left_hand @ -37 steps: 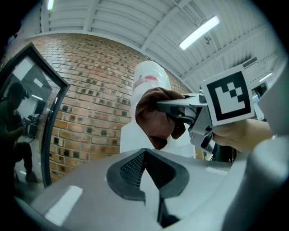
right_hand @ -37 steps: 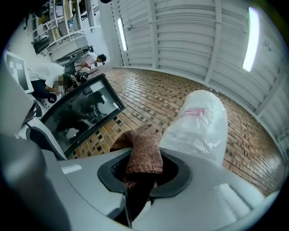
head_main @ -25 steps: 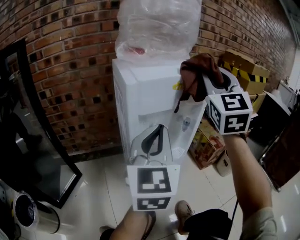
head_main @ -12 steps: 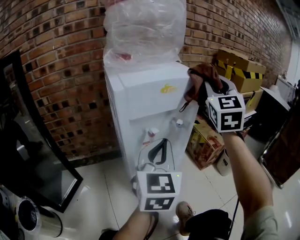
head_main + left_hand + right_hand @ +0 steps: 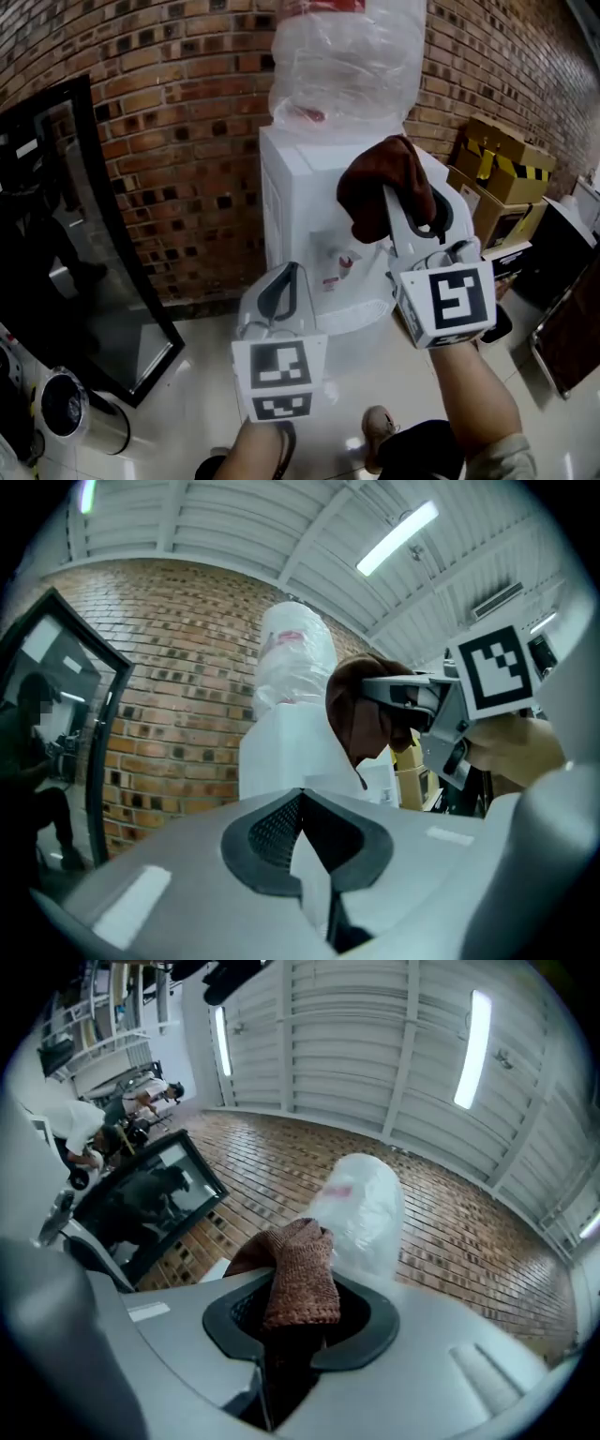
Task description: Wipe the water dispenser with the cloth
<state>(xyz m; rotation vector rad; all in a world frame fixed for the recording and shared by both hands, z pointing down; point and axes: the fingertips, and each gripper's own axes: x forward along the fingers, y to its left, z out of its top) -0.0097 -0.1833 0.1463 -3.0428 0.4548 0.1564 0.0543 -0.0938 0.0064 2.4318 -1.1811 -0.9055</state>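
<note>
Clamping the brown cloth (image 5: pixel 380 178) between its jaws, the right gripper (image 5: pixel 401 202) holds it up at the upper front of the dispenser (image 5: pixel 298 192), just below the bottle (image 5: pixel 347 56). Whether the cloth touches the white panel is hard to tell. The left gripper (image 5: pixel 287 274) hovers lower, before the tap recess, jaws pressed together with nothing between them. A brick wall (image 5: pixel 187 112) stands behind.
</note>
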